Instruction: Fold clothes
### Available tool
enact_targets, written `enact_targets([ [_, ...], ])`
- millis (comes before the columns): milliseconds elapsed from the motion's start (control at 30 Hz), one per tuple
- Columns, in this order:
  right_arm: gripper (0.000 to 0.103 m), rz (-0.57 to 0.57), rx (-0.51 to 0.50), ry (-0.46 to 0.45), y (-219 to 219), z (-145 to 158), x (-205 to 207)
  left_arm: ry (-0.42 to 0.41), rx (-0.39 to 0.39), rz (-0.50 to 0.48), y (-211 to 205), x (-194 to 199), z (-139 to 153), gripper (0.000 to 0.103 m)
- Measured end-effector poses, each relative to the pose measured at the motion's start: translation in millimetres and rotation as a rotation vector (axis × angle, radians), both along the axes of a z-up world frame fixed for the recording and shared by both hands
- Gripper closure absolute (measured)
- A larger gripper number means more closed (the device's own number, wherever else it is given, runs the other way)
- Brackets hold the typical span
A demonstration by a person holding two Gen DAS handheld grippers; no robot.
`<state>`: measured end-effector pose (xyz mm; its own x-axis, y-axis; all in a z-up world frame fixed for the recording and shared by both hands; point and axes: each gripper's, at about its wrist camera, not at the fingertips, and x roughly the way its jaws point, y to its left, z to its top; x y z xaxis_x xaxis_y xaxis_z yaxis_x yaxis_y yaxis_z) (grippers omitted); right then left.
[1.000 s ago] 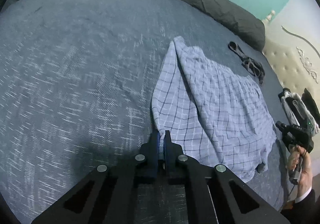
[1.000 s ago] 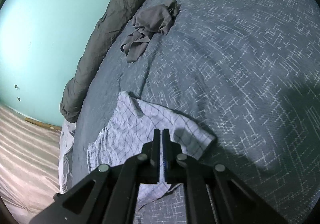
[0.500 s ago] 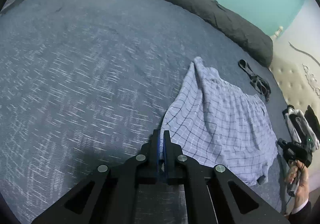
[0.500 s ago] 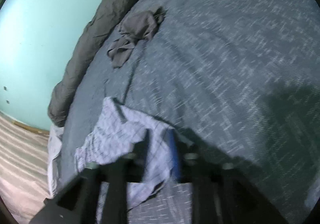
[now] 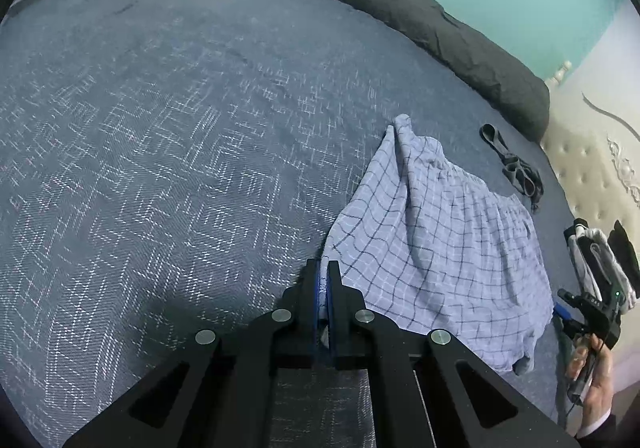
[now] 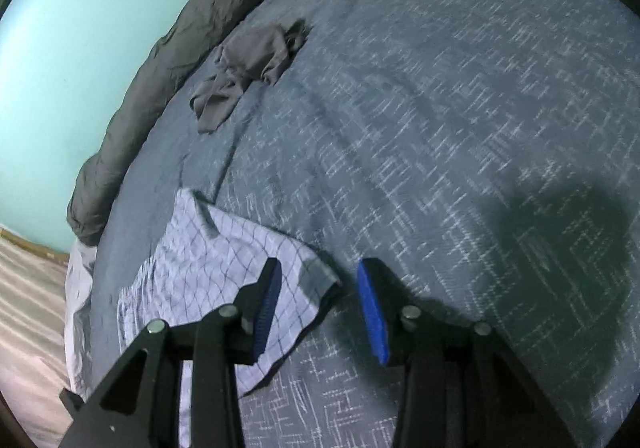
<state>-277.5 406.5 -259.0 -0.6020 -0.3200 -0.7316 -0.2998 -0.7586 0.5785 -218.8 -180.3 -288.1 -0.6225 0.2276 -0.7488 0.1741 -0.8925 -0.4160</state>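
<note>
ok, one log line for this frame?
task: fold clothes | left gripper: shut on checked cloth corner | right gripper: open, over cloth edge | bed

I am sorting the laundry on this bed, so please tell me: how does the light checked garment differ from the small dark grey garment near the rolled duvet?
The light blue-white checked cloth garment is larger and spread fairly flat; the small dark grey garment is crumpled in a heap. The checked one lies beside the open right gripper, while the left gripper is shut on its corner; the grey one lies untouched farther away. Both rest on the grey patterned bedspread.
</note>
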Motion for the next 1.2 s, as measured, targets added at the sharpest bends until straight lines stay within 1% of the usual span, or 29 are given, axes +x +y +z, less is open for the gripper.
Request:
enact_targets([
  [67, 0.063, 0.017, -0.003, 0.01, -3, -3, -1, -0.001, -0.001, -0.004, 2, 0, -1, 0.1],
  [100, 0.07, 0.021, 0.005, 0.016, -4, -4, -1, -0.002, -0.002, -0.006, 3, 0, -1, 0.1],
  [133, 0.086, 0.026, -0.011, 0.02, -4, -5, -2, -0.003, -0.002, -0.008, 5, -1, -2, 0.1],
  [167, 0.093, 0.031, -0.027, 0.025, -4, -6, -3, -0.002, -0.004, -0.009, 6, -1, -2, 0.1],
  [233, 0.1, 0.033, -0.054, 0.033, -2, -8, -3, 0.0, -0.008, -0.009, 8, -1, -2, 0.1],
  [333, 0.1, 0.01, -0.075, 0.068, 4, 1, -3, 0.006, -0.02, -0.005, 9, -3, 1, 0.1],
  [433, 0.1, -0.034, -0.067, 0.105, 19, 11, -3, 0.021, -0.027, 0.014, 4, -2, 4, 0.1],
  [567, 0.1, -0.06, -0.083, 0.095, 24, 3, -6, 0.014, -0.006, 0.029, 2, -4, -2, 0.1],
  [667, 0.1, -0.061, -0.099, 0.09, 23, -3, -6, 0.022, -0.002, 0.016, 8, 0, 2, 0.1],
  [700, 0.097, -0.053, -0.107, 0.079, 23, -4, -6, 0.025, -0.002, 0.011, 10, 1, 4, 0.1],
  [767, 0.097, -0.053, -0.111, 0.055, 21, -6, -4, 0.032, 0.0, 0.0, 15, 4, 7, 0.099],
  [800, 0.09, -0.06, -0.106, 0.042, 21, -6, -3, 0.035, 0.001, -0.005, 17, 6, 9, 0.098],
  [833, 0.081, -0.068, -0.101, 0.031, 20, -6, -1, 0.038, 0.001, -0.01, 19, 7, 10, 0.095],
  [867, 0.078, -0.074, -0.081, 0.041, 19, 0, 3, 0.042, 0.002, -0.015, 22, 8, 12, 0.085],
  [900, 0.072, -0.08, -0.062, 0.05, 18, 6, 8, 0.045, 0.003, -0.021, 24, 10, 14, 0.079],
  [933, 0.068, -0.077, -0.047, 0.06, 15, 11, 11, 0.048, 0.003, -0.026, 26, 11, 15, 0.067],
  [967, 0.068, -0.068, -0.04, 0.074, 12, 16, 16, 0.052, 0.004, -0.031, 29, 13, 17, 0.063],
  [1033, 0.068, -0.028, -0.052, 0.092, -2, 25, 23, 0.058, 0.006, -0.042, 33, 16, 20, 0.063],
  [1100, 0.068, 0.079, -0.072, 0.077, -32, 26, 29, 0.065, 0.007, -0.052, 38, 18, 24, 0.063],
  [1133, 0.068, 0.132, -0.082, 0.069, -46, 27, 31, 0.063, 0.013, -0.084, 44, 24, 25, 0.063],
  [1167, 0.068, 0.173, -0.092, 0.058, -58, 25, 34, 0.056, 0.015, -0.131, 58, 25, 25, 0.063],
  [1200, 0.068, 0.24, -0.105, 0.039, -78, 22, 37, 0.049, 0.015, -0.181, 74, 24, 23, 0.063],
])
